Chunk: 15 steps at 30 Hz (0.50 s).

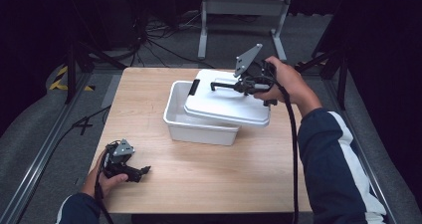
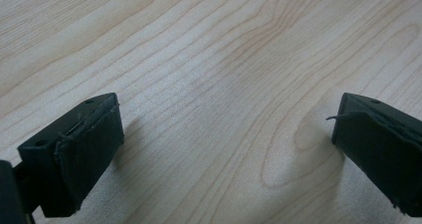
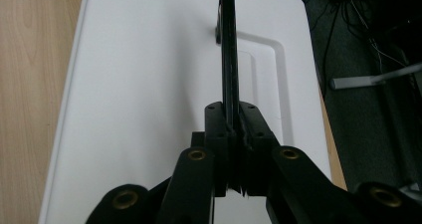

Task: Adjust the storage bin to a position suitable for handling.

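Right gripper [image 1: 238,86] clamped tight on the thin black handle [image 3: 229,45] of the flat white plastic lid [image 1: 226,104]; in the right gripper view the jaws are pressed together with the handle blade rising straight up between them. Lid sits skewed on the white rectangular plastic tub [image 1: 196,122], overhanging its right and far rims, with the tub's left end uncovered and the lid's near edge lifted clear of the rim. Step in hand, as I read it: carrying the lid by its handle, either off the tub or onto it; cannot tell which. Next move calls for keeping the lid level and the pinch firm, since the handle is narrow and the lid could swing. Left gripper [image 1: 130,170] rests low at the near left of the pale wooden table [image 1: 199,184], jaws spread wide over bare wood, holding nothing. Open room: broad tabletop in front of the tub and to its left. The lid's right end lies near the table's right edge, floor beyond.
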{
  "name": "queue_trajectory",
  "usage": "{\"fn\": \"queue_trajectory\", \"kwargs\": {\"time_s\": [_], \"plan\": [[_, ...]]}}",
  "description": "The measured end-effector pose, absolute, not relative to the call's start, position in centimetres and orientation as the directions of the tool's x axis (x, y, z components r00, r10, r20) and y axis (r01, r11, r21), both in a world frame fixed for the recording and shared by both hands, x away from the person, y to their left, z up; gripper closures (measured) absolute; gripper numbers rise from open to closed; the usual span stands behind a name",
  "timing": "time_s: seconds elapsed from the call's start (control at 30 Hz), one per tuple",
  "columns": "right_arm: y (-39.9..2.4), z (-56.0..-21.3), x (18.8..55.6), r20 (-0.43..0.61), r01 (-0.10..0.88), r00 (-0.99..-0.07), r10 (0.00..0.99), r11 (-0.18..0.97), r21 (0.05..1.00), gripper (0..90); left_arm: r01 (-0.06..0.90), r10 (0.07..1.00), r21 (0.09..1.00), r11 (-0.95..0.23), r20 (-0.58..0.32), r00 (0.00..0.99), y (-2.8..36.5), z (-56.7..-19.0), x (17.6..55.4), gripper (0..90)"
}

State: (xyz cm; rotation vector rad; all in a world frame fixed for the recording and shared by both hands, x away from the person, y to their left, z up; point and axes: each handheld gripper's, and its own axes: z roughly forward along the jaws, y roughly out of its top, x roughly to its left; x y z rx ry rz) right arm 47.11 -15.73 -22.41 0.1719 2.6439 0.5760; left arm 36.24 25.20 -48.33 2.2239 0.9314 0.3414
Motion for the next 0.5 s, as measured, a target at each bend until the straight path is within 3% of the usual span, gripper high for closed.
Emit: {"fn": "queue_trajectory", "kwargs": {"time_s": [0.5], "plan": [[-21.9,-21.9,45.6,-0.394,0.094,-0.871,0.295,0.886,0.455,85.0,0.524,0.706,0.686,-0.505,-0.021,0.708,25.2,-48.3,36.2,0.3]]}}
